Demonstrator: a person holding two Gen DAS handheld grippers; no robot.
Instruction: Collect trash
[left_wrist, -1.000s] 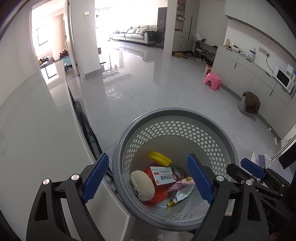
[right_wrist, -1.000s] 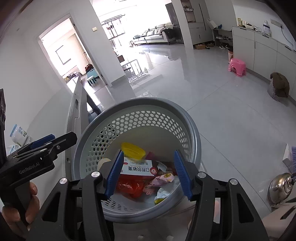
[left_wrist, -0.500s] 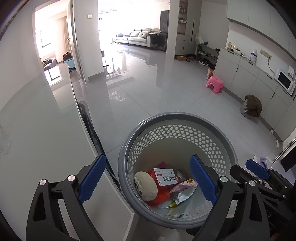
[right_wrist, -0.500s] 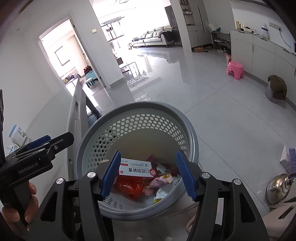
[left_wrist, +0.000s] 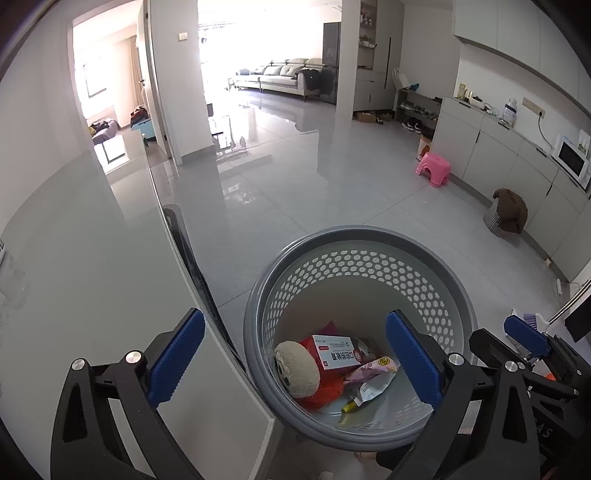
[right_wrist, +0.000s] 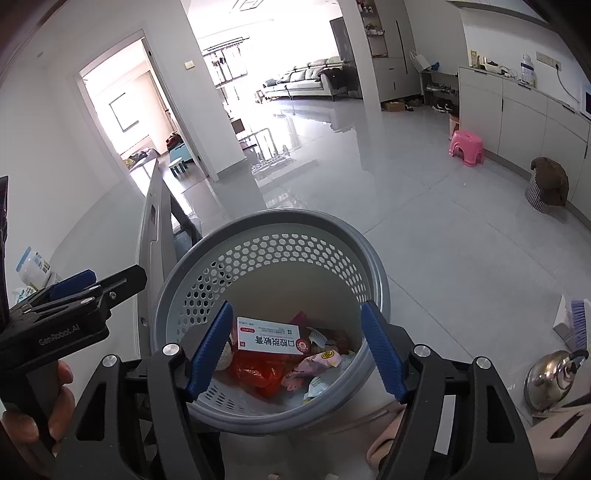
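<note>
while both tools hang over the basket, this reads as the tail of a drop, not a pick.
step in hand: release over the grey perforated basket (left_wrist: 360, 236); nothing sits between either pair of blue pads, so the load looks already let go.
left tool (left_wrist: 295, 358): jaws opening, about as wide as they go, empty, one finger over the desk (left_wrist: 92, 277) edge and the other above the basket's inside.
right tool (right_wrist: 299, 349): jaws opening, fairly wide, empty, poised over the near rim with the trash showing between the fingers.
trash: all down in the basket bottom. white and red box (right_wrist: 267, 336) lies on top, red bag (right_wrist: 255, 371) beneath it, a round beige lump (left_wrist: 297, 369) to one side, pink wrapper (left_wrist: 371, 369) and a silver packet (left_wrist: 375, 389) beside them.
basket: stands on the glossy floor, right against the desk edge.
progress: judging by the pile, several pieces are collected; whether more remains is not clear from these views.
next move: likely lift both tools clear of the rim and swing back to the desk to look for leftover litter, keeping the fingers from catching the rim.
</note>
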